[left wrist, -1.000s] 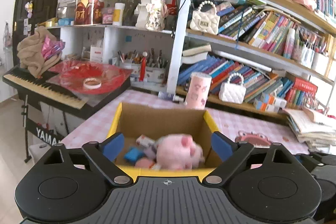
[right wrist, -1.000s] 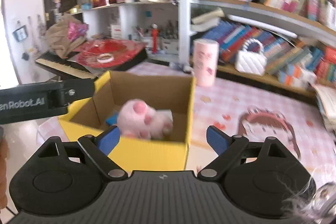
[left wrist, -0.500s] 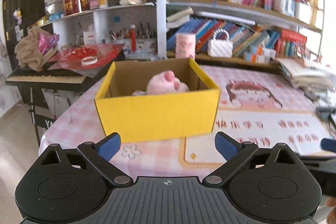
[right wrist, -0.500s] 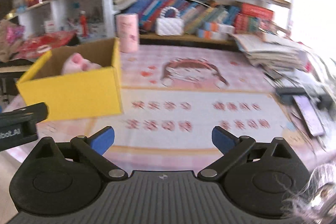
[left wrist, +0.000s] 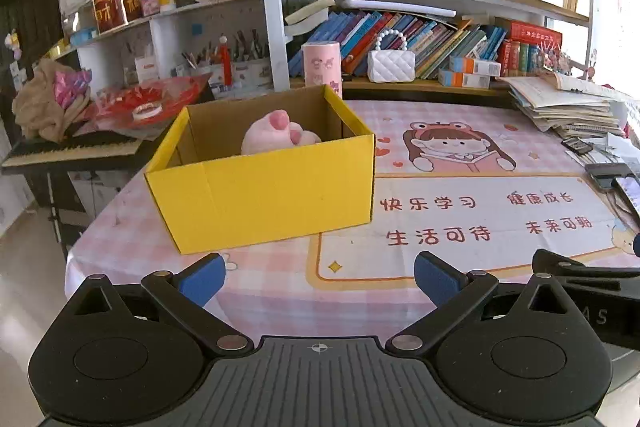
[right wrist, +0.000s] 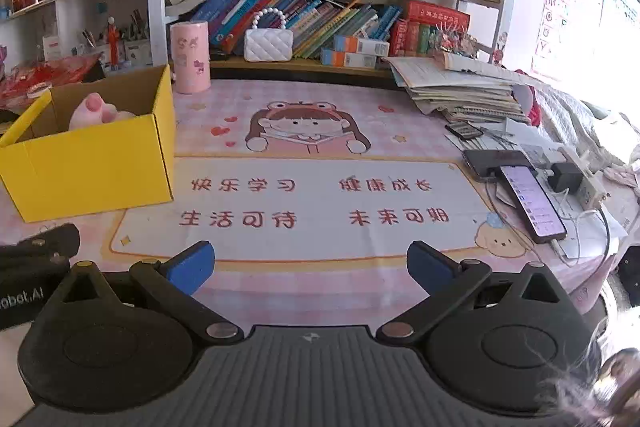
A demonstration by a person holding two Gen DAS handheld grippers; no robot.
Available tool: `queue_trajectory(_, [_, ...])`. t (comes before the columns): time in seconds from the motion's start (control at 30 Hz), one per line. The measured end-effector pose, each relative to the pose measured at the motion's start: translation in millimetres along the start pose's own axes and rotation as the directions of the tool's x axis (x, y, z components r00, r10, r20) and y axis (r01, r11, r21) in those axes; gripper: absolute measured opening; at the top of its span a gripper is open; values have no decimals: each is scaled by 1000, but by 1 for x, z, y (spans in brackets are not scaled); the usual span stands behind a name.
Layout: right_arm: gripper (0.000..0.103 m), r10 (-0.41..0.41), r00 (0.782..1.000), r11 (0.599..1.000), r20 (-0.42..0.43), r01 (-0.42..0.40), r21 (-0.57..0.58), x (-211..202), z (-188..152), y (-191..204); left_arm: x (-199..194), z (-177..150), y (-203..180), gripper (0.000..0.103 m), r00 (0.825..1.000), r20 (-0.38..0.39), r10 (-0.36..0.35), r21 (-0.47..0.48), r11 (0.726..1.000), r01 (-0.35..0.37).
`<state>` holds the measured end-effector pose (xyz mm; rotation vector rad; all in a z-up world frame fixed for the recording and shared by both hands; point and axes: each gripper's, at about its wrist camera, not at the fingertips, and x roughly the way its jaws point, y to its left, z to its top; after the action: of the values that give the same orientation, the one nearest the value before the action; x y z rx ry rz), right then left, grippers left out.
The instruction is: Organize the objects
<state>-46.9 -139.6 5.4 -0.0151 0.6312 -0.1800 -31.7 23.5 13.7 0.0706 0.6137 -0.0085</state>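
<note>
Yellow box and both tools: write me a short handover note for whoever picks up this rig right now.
Left tool: open, nothing between its fingers; its jaws have just been opening.
Right tool: open and empty as well, jaws also just opened wider.
Yellow box: on the pink tablecloth, ahead of the left tool.
Done: pink plush toy lies inside the box.
Left: no loose toys show on the cloth; the phone and papers at the right edge are untouched.
</note>
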Motion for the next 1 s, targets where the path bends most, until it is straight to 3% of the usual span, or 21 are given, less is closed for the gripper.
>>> queue_trajectory(0.33, [103,-30,999,1000,-29,30,0,1,-3,0,0,-4,-11,102,997,-30,76,11,997,-76])
queue_trajectory(1.0, [103,-55,997,998,-61,55,7,2,-9,-2,-1,-9,-14,102,993,-62,98,7,995,-97])
